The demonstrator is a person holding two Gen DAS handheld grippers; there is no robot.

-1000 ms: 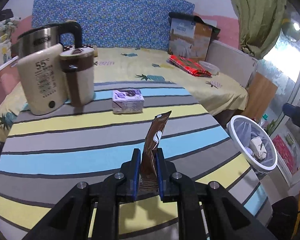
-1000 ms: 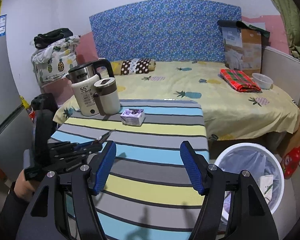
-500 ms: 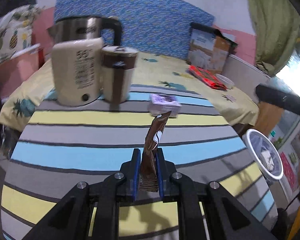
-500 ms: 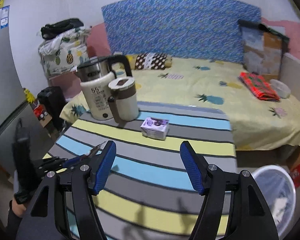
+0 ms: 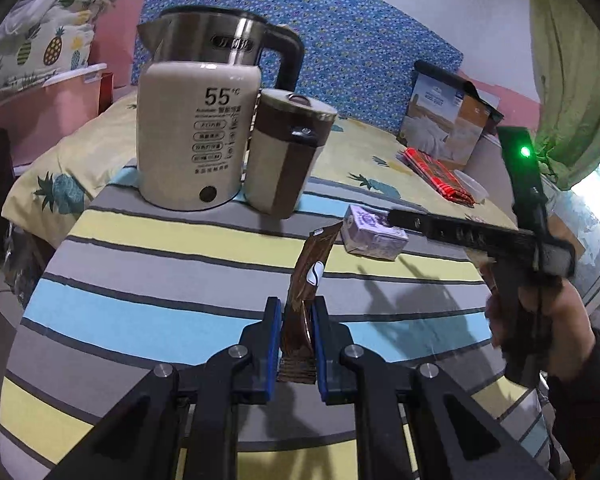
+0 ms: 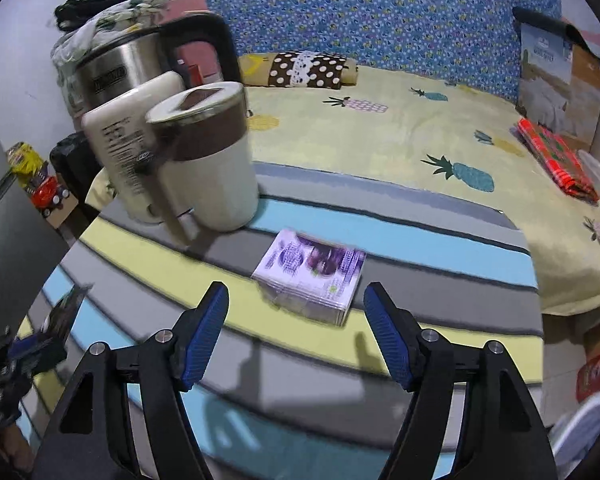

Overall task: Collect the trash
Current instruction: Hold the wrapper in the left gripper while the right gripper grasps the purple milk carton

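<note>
Striped table [image 5: 148,312] beside bed | left gripper [image 5: 294,340] clamps brown wrapper [image 5: 306,280] upright, kept for binning | right gripper [image 6: 296,332] gapes wide, empty, aimed at purple packet [image 6: 312,276] lying flat just ahead.

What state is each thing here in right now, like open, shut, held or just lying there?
Left hand-held gripper: shut on the brown sachet.
Brown sachet: held upright above the table, top torn open.
Right hand-held gripper: open, holding nothing, facing the purple packet.
Purple packet: lying flat on the striped table, untouched.
Kettle: upright on the table.
Lidded mug: upright beside the kettle, lid on.
</note>
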